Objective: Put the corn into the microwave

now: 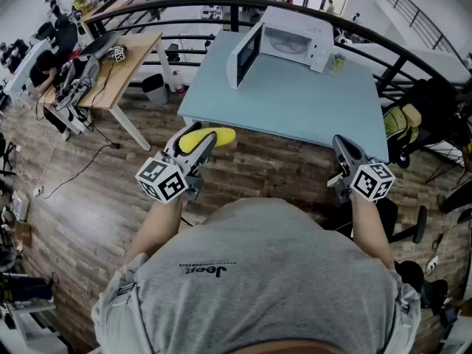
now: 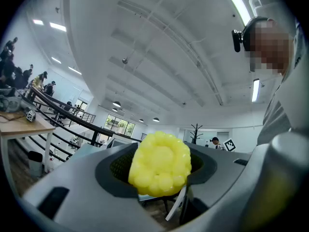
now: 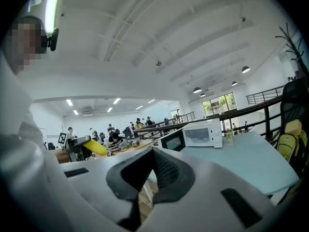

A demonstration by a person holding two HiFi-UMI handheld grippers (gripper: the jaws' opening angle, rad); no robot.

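A yellow corn cob [image 1: 210, 136] is clamped between the jaws of my left gripper [image 1: 202, 143], held in the air just short of the table's near-left corner. In the left gripper view the corn [image 2: 161, 163] fills the gap between the pads. The white microwave [image 1: 286, 41] stands at the far side of the light blue table [image 1: 295, 102], its door [image 1: 245, 54] swung open to the left. My right gripper [image 1: 341, 148] hovers by the table's near-right edge, jaws together and holding nothing. From the right gripper view the microwave [image 3: 203, 134] lies ahead beyond the closed tips [image 3: 152, 151].
A small bottle [image 1: 338, 63] stands right of the microwave. A wooden desk [image 1: 118, 68] with clutter and a bin [image 1: 155, 88] sit to the left. A black railing [image 1: 221, 2] curves behind the table. A chair with a yellow-green bag [image 1: 402, 124] is on the right.
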